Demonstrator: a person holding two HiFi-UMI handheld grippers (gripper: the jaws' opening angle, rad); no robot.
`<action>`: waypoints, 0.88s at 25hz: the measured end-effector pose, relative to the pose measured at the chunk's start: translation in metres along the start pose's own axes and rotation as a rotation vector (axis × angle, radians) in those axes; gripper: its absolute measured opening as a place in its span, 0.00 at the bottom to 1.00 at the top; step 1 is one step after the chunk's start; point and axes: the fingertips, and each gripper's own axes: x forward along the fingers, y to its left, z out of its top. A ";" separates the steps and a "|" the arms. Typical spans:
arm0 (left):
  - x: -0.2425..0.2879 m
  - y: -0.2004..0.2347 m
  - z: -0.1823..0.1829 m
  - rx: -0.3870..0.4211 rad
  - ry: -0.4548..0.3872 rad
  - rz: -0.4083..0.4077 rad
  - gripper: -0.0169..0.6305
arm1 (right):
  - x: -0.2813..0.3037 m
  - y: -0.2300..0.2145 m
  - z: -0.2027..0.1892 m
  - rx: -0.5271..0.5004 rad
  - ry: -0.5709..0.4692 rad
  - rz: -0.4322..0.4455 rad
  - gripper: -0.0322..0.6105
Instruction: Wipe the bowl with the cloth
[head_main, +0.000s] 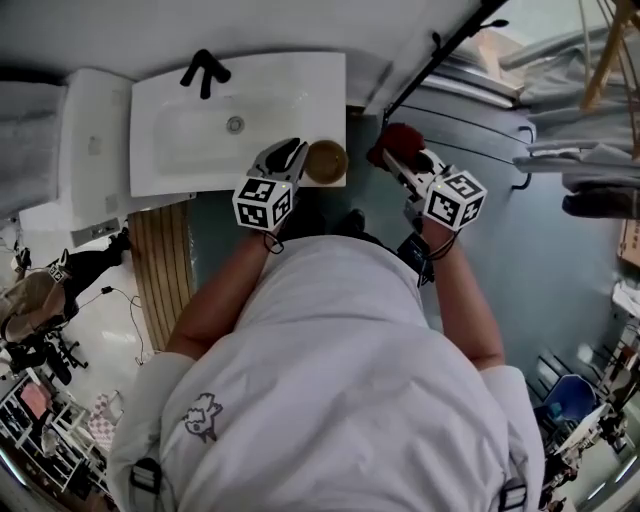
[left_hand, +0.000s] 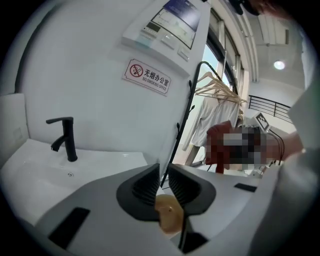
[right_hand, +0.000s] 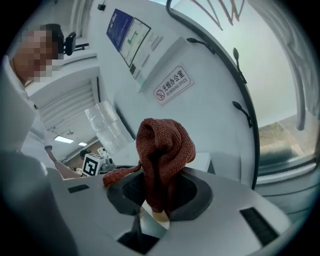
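Observation:
A small tan bowl (head_main: 326, 161) hangs over the right front corner of the white sink (head_main: 170, 150). My left gripper (head_main: 292, 156) meets its left rim. In the left gripper view the jaws (left_hand: 164, 172) stand close together, with the bowl (left_hand: 170, 218) caught low between them. My right gripper (head_main: 398, 158) is to the right of the sink, off its edge, and is shut on a red-brown woven cloth (head_main: 401, 138). In the right gripper view the cloth (right_hand: 165, 150) stands bunched above the jaws (right_hand: 159, 187). The cloth and the bowl are apart.
A black faucet (head_main: 205, 72) stands at the back of the sink; it also shows in the left gripper view (left_hand: 65, 138). A black clothes rail with hangers (head_main: 455, 40) runs at the right. A wooden slatted panel (head_main: 165, 265) sits below the sink.

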 end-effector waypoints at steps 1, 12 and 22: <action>-0.005 -0.003 0.005 0.018 -0.010 -0.002 0.11 | 0.000 0.003 0.005 -0.033 0.004 0.005 0.21; -0.046 -0.024 0.039 0.045 -0.136 0.083 0.05 | -0.006 0.031 0.023 -0.211 0.034 0.109 0.21; -0.092 -0.024 0.030 0.070 -0.152 0.148 0.05 | -0.014 0.034 0.004 -0.262 0.086 0.151 0.21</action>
